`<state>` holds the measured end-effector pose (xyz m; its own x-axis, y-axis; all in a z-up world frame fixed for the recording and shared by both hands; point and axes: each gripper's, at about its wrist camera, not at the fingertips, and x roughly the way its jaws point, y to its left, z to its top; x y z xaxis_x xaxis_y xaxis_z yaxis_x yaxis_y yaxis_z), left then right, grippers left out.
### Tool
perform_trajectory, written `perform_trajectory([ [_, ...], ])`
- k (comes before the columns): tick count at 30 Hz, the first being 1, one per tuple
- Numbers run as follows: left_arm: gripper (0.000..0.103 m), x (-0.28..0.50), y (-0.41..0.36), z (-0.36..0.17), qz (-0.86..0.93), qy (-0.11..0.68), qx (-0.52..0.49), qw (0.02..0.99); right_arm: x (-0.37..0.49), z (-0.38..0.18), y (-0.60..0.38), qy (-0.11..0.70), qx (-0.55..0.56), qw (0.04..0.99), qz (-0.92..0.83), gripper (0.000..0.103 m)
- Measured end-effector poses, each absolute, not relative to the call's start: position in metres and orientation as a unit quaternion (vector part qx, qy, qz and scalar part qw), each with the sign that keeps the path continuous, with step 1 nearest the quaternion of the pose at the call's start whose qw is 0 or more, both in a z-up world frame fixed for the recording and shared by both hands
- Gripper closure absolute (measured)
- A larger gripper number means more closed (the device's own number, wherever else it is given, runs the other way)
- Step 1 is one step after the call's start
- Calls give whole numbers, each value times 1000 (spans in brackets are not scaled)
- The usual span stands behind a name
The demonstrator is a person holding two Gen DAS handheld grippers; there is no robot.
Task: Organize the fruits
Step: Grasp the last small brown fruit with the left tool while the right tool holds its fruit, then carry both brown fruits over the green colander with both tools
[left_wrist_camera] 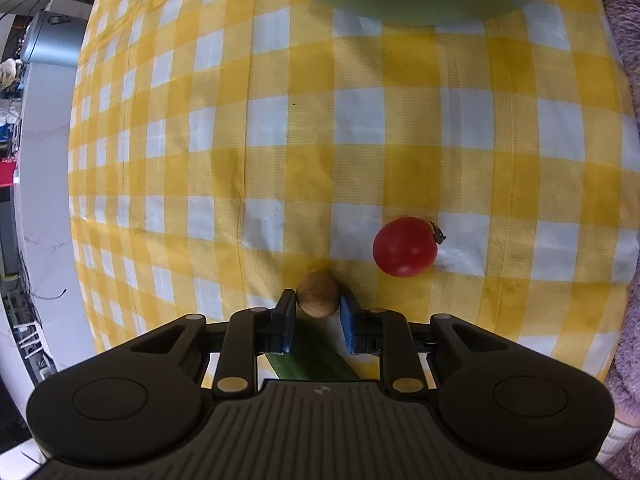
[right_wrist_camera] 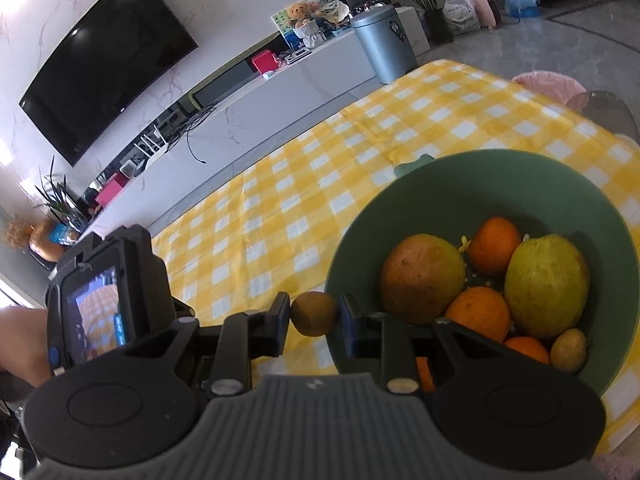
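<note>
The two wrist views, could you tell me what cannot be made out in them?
- Left wrist view: green bowl cut off by the top edge.
- Left wrist view: green strip mostly hidden under the left gripper.
- Right wrist view: right gripper hides the bowl's near rim.

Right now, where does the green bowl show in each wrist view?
Left wrist view: green bowl at the top edge, centre-right, only its outer wall visible.
Right wrist view: green bowl fills the lower right, with oranges and larger fruits inside.
Shared landmark: the yellow checked tablecloth that the bowl sits on.
</note>
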<state>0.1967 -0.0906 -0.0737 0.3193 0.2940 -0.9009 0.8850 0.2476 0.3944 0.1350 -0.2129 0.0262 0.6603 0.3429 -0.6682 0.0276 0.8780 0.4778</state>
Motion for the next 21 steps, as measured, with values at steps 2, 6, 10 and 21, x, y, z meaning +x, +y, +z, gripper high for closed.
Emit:
perform_trajectory([
  [2, 77, 197, -93, -75, -237, 529, 556, 596, 135, 26, -216, 403, 239, 879, 89, 79],
  [6, 77, 187, -97, -71, -220, 521, 541, 622, 134, 27, -220, 399, 247, 878, 90, 79],
  [10, 77, 179, -91, -68, -201, 507, 515, 661, 134, 27, -226, 400, 254, 876, 93, 79],
  [21, 77, 145, -95, -16, -122, 392, 366, 835, 118, 39, -277, 368, 328, 865, 88, 79],
])
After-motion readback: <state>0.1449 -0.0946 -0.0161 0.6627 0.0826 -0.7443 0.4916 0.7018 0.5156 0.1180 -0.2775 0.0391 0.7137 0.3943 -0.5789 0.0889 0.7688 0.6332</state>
